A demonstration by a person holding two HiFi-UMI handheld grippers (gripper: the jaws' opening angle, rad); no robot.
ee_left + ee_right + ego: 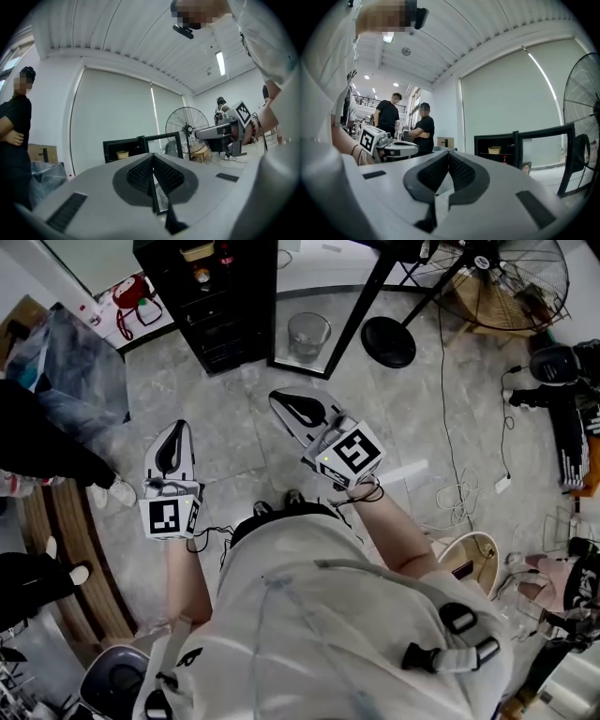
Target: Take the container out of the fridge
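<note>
Right now I am holding both tools out ahead of me, well short of the fridge [211, 306], and neither is carrying anything. The left tool [153, 174] is showing its jaws pressed together with nothing between them. The right tool [448, 169] is likewise fully closed and empty.

The container [494, 150], a tan tub, is sitting on an upper shelf inside the low black fridge. The fridge door [302, 310] is standing open on the right. A small red bottle [505, 160] is showing lower and to the right of the tub.

I am judging this as the approach, with the reach not yet begun. To do it well, I am planning to:
- step closer and get low, since the fridge is standing on the floor;
- spread one tool's jaws before it crosses the opening, not inside it;
- bring that tool in level with the tub's wall and close on its sides;
- draw it straight back, keeping off the door edge and the bottle.

The fan base [388, 341] is sitting near the door, so I am minding my footing there.
</note>
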